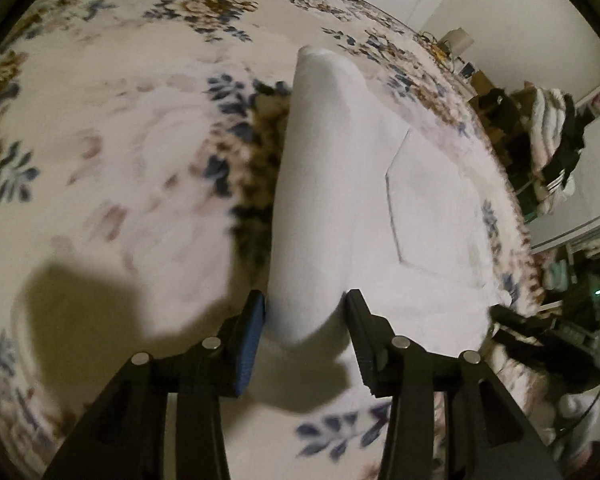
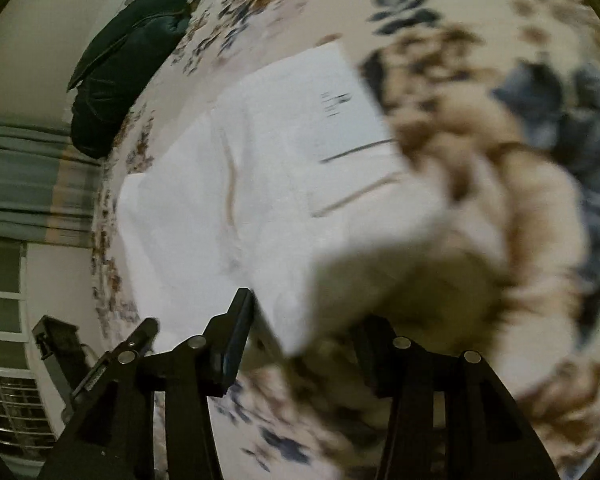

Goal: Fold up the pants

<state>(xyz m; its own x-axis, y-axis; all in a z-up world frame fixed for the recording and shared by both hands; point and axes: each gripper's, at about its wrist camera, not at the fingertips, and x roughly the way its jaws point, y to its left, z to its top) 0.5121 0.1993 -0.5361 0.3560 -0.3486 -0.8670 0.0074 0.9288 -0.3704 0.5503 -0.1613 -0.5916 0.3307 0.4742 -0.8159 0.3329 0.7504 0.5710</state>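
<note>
White pants (image 1: 340, 184) lie folded on a floral bedspread (image 1: 120, 140). A raised fold of the cloth runs away from my left gripper (image 1: 306, 308) and its near end sits between the spread fingers. The blue-padded finger (image 1: 252, 332) is at the cloth's edge, and a gap shows on the other side, so the gripper is open. In the right wrist view the pants (image 2: 260, 168) show a printed label and a seam. One corner of them hangs down blurred between the fingers of my right gripper (image 2: 306, 312), which stands open with its jaws wide apart.
A dark green pillow (image 2: 128, 68) lies at the head of the bed. Beyond the bed's edge stand stacked clothes and clutter (image 1: 552, 140). A black box (image 2: 56, 340) and a white grille (image 2: 4, 400) sit on the other side, by a window.
</note>
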